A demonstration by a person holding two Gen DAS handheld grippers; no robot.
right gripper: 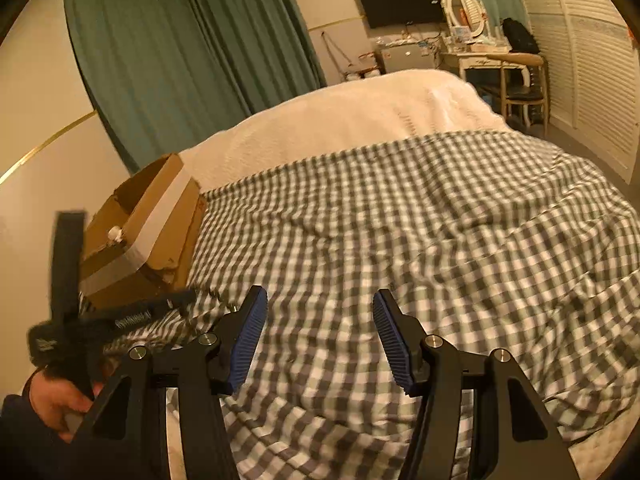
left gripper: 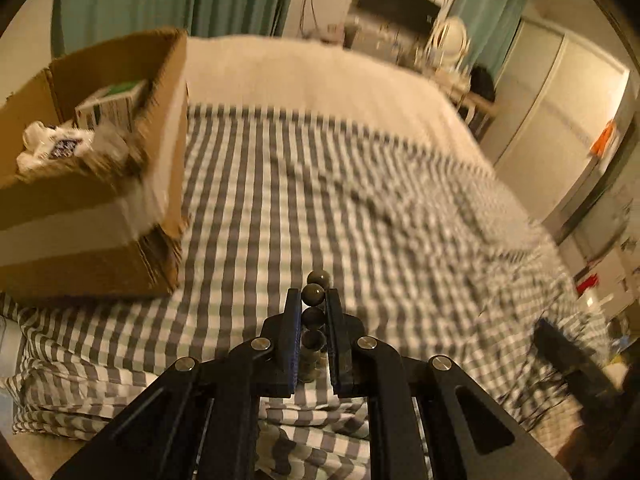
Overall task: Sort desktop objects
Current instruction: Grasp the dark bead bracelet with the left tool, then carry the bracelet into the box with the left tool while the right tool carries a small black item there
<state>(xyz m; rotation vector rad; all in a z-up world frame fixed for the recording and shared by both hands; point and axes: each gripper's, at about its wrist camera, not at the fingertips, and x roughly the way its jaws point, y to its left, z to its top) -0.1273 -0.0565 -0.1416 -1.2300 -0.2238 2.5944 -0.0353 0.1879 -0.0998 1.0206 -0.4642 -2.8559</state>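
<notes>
Motion blurred the cardboard box and its contents; the bead string ran hidden between the jaws.

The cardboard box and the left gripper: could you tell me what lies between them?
Only bare checked bedcover separates the cardboard box from the left gripper, per the left wrist view.

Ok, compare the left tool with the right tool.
The left tool is shut on a string of dark beads; the right tool stands open with nothing between its pads. The left sits beside the cardboard box; the right sits farther from it. Both hang over the checked bedspread.
</notes>
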